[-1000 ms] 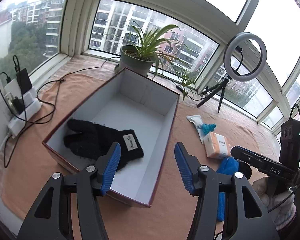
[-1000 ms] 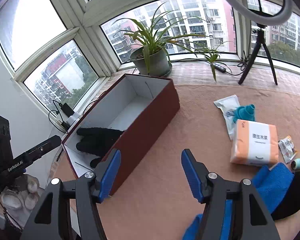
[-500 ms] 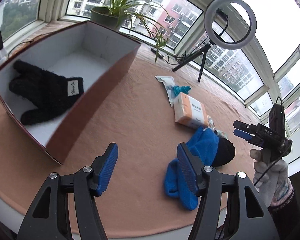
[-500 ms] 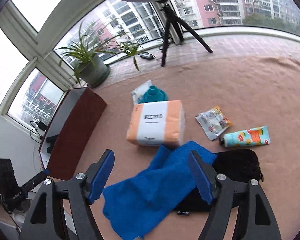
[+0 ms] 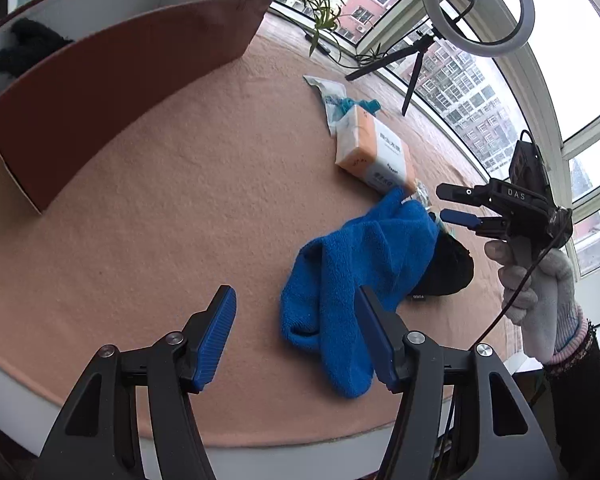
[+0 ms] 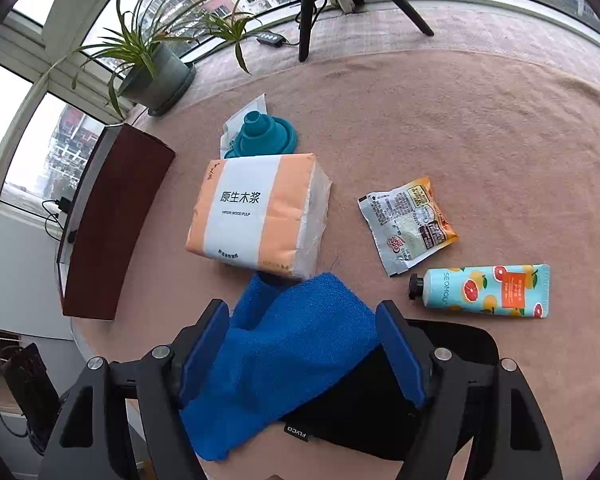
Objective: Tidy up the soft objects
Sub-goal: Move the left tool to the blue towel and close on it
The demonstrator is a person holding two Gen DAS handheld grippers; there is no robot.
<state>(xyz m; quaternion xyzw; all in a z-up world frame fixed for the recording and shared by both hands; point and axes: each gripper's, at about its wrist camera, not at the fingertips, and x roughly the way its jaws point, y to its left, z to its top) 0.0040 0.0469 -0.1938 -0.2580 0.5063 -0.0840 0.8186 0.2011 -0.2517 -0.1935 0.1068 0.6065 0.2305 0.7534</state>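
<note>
Sprawling across a peach-coloured table cloth (image 5: 160, 208) by bay windows: blue towel (image 6: 296, 344), fluffy and rumpled, draping over a black pouch (image 6: 384, 412) just beside a tissue pack (image 6: 256, 216). Straddling the towel with jaws spread wide, pads not gripping: right gripper (image 6: 302, 356). Hovering near the towel's nearer end, also gaping wide and holding nothing: left gripper (image 5: 296, 336). Sitting well apart at the far left: maroon box (image 5: 112, 64), white-lined, cradling a black glove (image 5: 24, 50).
</note>
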